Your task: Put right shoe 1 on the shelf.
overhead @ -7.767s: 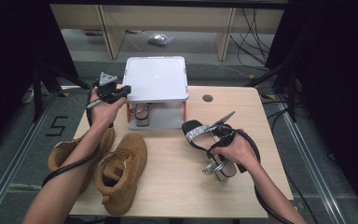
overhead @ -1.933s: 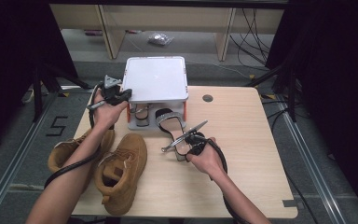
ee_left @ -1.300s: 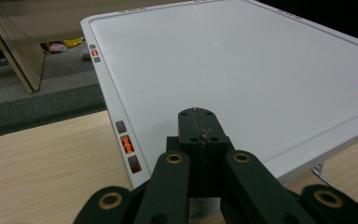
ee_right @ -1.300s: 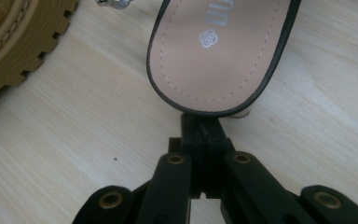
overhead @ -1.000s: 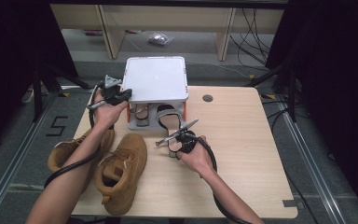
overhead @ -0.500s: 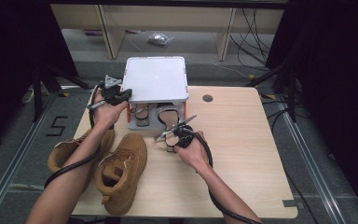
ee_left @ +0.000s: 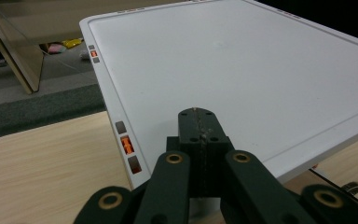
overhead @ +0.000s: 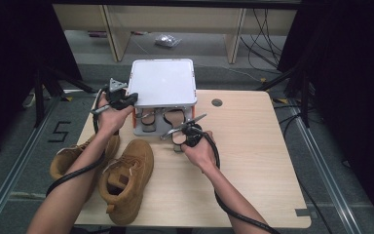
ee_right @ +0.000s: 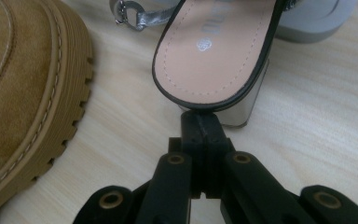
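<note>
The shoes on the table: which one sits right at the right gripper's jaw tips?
The heeled sandal with the pink insole, its block heel at the shut right gripper. The two tan boots lie to the side.

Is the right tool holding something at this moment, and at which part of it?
The right tool is shut on the sandal, pinching the black rim at the back of its heel, just above the silver block heel.

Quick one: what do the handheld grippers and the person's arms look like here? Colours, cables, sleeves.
Both grippers are black, with paired linkage arms and brass-coloured pivot rings. The left gripper carries a grey three-cornered plate on top; the right gripper has a grey metal bar across it. A thick black cable trails from each along the forearm. Forearms are bare, no sleeves or gloves visible.
</note>
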Tool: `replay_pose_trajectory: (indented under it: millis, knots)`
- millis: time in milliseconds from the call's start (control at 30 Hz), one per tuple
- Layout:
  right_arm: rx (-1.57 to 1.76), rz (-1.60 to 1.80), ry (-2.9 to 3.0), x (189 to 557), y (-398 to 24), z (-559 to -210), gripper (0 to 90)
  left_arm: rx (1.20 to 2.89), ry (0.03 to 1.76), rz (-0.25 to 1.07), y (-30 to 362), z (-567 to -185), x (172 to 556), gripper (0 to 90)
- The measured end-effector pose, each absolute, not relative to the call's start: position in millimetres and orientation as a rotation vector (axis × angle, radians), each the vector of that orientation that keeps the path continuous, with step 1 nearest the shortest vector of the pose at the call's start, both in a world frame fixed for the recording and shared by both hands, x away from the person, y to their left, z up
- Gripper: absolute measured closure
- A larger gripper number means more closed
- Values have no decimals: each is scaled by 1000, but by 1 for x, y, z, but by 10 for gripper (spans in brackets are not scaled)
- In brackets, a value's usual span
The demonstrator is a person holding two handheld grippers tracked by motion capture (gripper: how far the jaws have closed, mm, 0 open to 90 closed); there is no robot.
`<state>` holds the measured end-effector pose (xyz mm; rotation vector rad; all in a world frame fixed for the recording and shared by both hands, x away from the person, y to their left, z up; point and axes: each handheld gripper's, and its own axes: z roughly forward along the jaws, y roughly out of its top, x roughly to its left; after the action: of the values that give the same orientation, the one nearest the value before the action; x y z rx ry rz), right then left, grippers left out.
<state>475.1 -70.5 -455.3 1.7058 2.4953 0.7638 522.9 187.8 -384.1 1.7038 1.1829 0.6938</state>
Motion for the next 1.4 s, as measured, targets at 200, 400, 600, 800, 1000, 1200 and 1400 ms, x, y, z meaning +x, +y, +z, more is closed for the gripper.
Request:
replay_pose_trajectory:
  millis: [200, 400, 600, 800, 1000, 1200, 1400]
  knots:
    - [1704, 806, 2483, 482, -66, -455, 900, 1704, 1182, 695, 188, -384, 523, 898]
    - [1641, 901, 2467, 492, -64, -454, 900, 1704, 1180, 692, 188, -384, 523, 899]
    - [1608, 938, 2430, 500, -58, -452, 900, 1705, 1179, 692, 188, -384, 523, 898]
    - [1585, 964, 2396, 507, -57, -454, 900, 1705, 1177, 693, 188, -384, 523, 899]
    - [1601, 967, 2365, 507, -54, -453, 900, 1708, 1178, 699, 188, -384, 523, 898]
    - [1557, 980, 2329, 510, -56, -457, 900, 1713, 1170, 706, 188, -385, 522, 899]
    - [1563, 987, 2285, 512, -54, -459, 900, 1711, 1165, 702, 188, -385, 523, 899]
